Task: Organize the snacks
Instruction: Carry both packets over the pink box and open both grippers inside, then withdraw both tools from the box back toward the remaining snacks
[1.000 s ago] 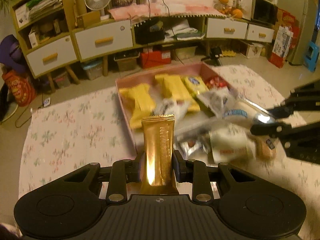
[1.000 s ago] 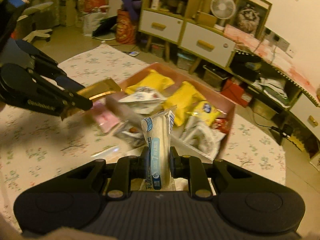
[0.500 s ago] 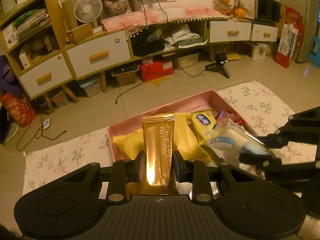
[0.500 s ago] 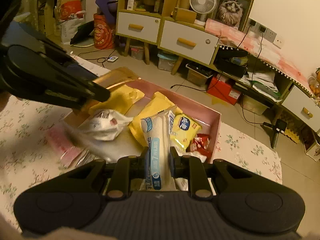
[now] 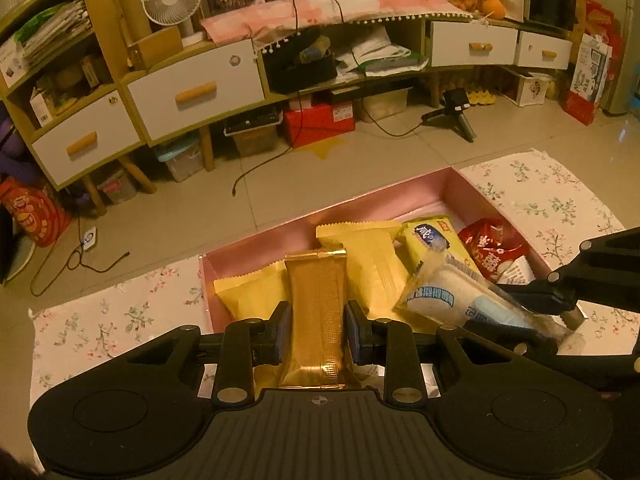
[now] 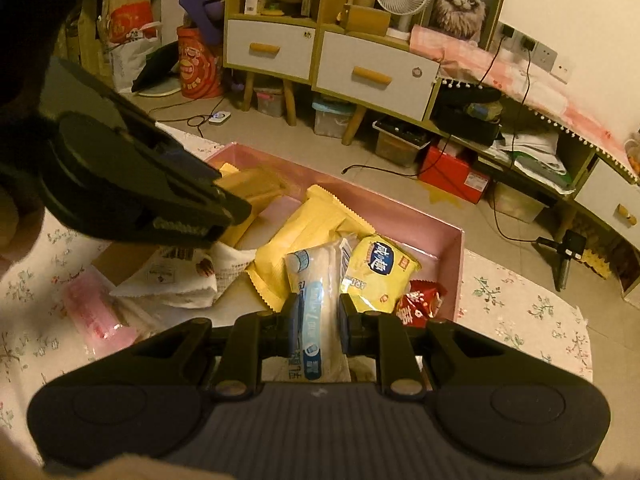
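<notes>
Pink snack box [image 5: 360,208] on floral cloth [image 5: 120,312]

left tongs [image 5: 316,330]: clamped, loaded | right tongs [image 6: 318,322]: clamped, loaded

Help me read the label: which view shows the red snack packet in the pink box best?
The left wrist view: the red packet lies open to sight against the pink box wall. In the right wrist view, the gripper body hides its lower part.

Gold snack bar [image 5: 316,312] upright over pink box [image 5: 360,208], white-blue packet [image 6: 318,320] held beside yellow packets [image 6: 308,236], red packet [image 5: 490,248] in corner
</notes>
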`<action>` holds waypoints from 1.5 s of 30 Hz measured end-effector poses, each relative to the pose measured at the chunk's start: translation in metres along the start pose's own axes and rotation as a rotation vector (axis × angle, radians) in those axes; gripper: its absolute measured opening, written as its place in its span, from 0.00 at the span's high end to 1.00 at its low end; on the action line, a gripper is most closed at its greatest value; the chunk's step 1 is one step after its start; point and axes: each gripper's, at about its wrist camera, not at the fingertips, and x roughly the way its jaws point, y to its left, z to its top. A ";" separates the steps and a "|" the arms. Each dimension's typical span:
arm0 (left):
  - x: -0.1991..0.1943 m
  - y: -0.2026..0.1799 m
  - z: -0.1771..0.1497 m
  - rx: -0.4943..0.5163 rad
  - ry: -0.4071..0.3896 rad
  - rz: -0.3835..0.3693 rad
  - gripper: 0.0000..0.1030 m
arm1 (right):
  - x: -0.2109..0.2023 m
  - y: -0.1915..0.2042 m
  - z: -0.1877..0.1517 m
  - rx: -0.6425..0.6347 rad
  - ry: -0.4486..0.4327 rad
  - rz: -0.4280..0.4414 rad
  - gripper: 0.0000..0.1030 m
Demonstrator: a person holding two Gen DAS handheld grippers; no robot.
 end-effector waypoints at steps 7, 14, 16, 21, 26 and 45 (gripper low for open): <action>0.000 -0.001 -0.002 0.012 0.000 -0.020 0.67 | -0.003 0.003 0.003 -0.012 -0.016 -0.033 0.72; -0.008 -0.002 -0.006 0.013 -0.006 -0.013 0.49 | -0.012 0.005 0.005 -0.028 -0.025 -0.038 0.63; -0.012 -0.001 -0.006 0.013 -0.008 -0.009 0.46 | -0.016 0.006 0.006 -0.026 -0.030 -0.039 0.59; -0.027 0.001 -0.012 0.009 -0.014 -0.011 0.42 | -0.028 0.009 0.005 -0.033 -0.045 -0.035 0.49; -0.043 0.002 -0.024 0.021 -0.012 -0.013 0.36 | -0.041 0.012 -0.001 -0.034 -0.058 -0.030 0.41; -0.112 -0.004 -0.092 0.007 -0.022 -0.024 0.08 | -0.093 0.052 -0.030 -0.079 -0.067 -0.037 0.15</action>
